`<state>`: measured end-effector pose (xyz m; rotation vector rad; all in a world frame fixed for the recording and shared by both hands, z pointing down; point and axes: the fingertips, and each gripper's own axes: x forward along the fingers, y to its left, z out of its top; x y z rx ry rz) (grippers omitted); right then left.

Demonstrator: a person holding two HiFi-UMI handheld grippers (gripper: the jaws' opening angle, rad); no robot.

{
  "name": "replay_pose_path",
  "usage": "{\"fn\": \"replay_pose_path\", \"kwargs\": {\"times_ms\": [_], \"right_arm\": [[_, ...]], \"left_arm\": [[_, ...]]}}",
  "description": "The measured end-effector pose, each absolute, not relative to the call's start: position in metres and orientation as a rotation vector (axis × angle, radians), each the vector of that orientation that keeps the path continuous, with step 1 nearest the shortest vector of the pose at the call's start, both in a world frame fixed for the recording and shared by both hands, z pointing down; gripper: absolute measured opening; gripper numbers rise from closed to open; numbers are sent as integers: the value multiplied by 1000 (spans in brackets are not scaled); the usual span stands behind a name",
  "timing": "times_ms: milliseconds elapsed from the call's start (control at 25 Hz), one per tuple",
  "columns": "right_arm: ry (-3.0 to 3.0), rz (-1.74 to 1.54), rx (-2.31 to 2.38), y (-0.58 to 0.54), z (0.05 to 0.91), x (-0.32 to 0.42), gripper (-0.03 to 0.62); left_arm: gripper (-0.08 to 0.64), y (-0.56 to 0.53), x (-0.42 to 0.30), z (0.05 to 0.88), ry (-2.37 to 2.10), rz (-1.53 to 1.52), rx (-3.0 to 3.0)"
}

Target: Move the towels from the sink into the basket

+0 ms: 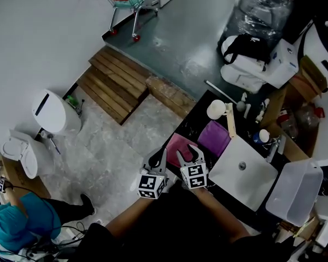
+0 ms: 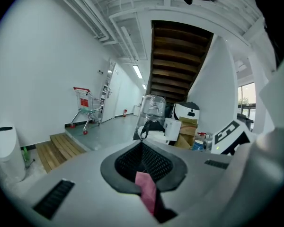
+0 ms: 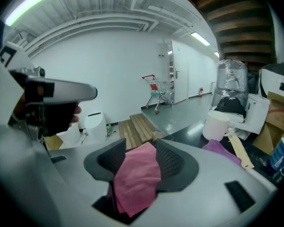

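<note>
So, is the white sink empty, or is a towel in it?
Empty: the head view shows the sink bare apart from its drain; the pink towel and purple towel are outside it.

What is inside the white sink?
Only the drain hole shows in the sink; nothing else lies there. What is down the hole cannot be seen.

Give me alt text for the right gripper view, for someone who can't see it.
A pink towel bunches between the right gripper's two parted dark jaws. Past the jaws, on a dark counter, lie a purple towel, a white mug and a wooden stick; wooden steps and a shopping cart stand farther off.
</note>
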<state>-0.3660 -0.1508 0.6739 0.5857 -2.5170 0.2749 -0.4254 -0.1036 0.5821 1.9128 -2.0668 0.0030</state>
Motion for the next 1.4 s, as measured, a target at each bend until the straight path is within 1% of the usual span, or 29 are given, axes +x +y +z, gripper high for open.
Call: {"fn": "replay_pose_path", "kwargs": {"times_ms": [80,160,360,520,800,880,920,1040,1160,1240,1400], "right_arm": [[-2474,283,529,-152,696,-369,257],[-2429,306,463,-150,714,-373,300],[-2324,194,366,-148,748,-381,322],[-2281,140,317,-150,766,-386,362],[-2265,197,286,-152,771,-390,365],[-2257,199,282,-149,769,-389,352],[-2253,202,278,-145,769,-388,329],[-2239,203,258,-134,769,-389,223],[-2250,206,261,-130,768,-393,134],[-2264,202,271,-126,767,-393,111],[-2291,211,354,-123,759,-385,101]], "left_arm": [[5,-106,-425,587,-2073,31,1892],[5,-106,-426,592,-2081,65,1858],[5,-102,-431,605,-2100,95,1800],[5,-102,-434,607,-2088,28,1738],[5,-105,-436,586,-2095,-80,1739],[5,-102,-433,587,-2081,-73,1749],[5,-100,-431,588,-2069,-63,1760],[5,-93,-429,589,-2042,-54,1788],[5,-84,-432,583,-2031,-67,1805],[5,-76,-434,578,-2030,-68,1814],[5,-60,-437,573,-2021,-50,1827]]}}
